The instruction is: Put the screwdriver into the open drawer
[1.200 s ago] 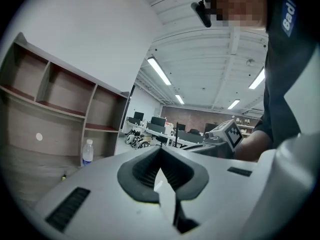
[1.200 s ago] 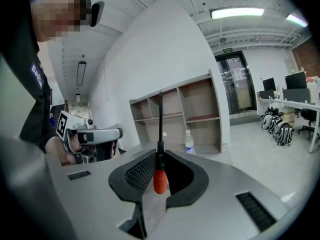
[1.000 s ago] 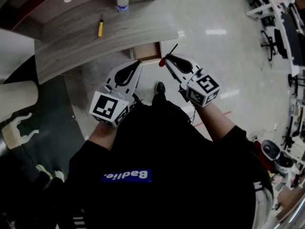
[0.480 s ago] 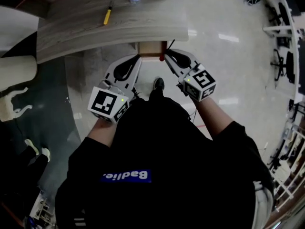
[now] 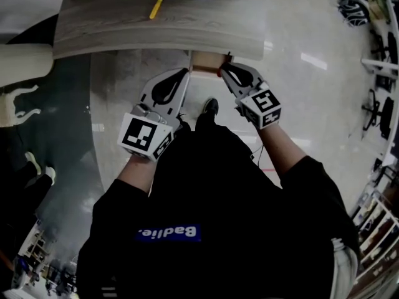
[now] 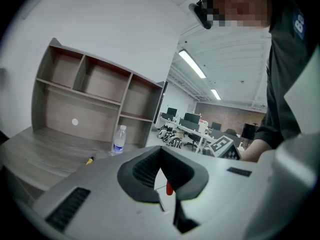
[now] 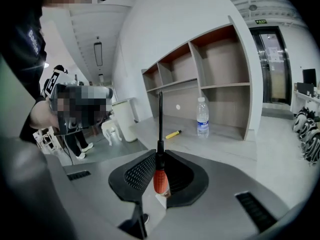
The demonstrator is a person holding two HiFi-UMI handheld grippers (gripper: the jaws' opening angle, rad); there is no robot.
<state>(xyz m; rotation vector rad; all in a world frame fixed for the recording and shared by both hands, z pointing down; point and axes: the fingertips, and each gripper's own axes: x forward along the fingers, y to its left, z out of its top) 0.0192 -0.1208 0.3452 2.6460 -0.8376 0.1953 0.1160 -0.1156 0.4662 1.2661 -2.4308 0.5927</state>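
My right gripper [image 5: 223, 68] is shut on a screwdriver [image 7: 159, 178] with a red handle and a black shaft. The shaft stands up straight out of the jaws in the right gripper view. In the head view its red handle [image 5: 219, 72] shows right at the front edge of the open drawer [image 5: 206, 62], a light wooden box under the desk's rim. My left gripper [image 5: 185, 73] hangs beside it, just left of the drawer, with its fingertips together and nothing between them. Through its narrow gap the left gripper view shows the screwdriver's red handle [image 6: 169, 188].
The grey wooden desk [image 5: 124, 23] fills the top of the head view, carrying a yellow screwdriver [image 5: 156, 6] and a water bottle [image 7: 202, 116] in front of a shelf unit [image 6: 95, 91]. A person's shoe [image 5: 210, 108] stands on the shiny floor below the drawer.
Both grippers have sunk and come in toward the drawer. The red-handled screwdriver, earlier out to the drawer's right, now sits at its front edge.
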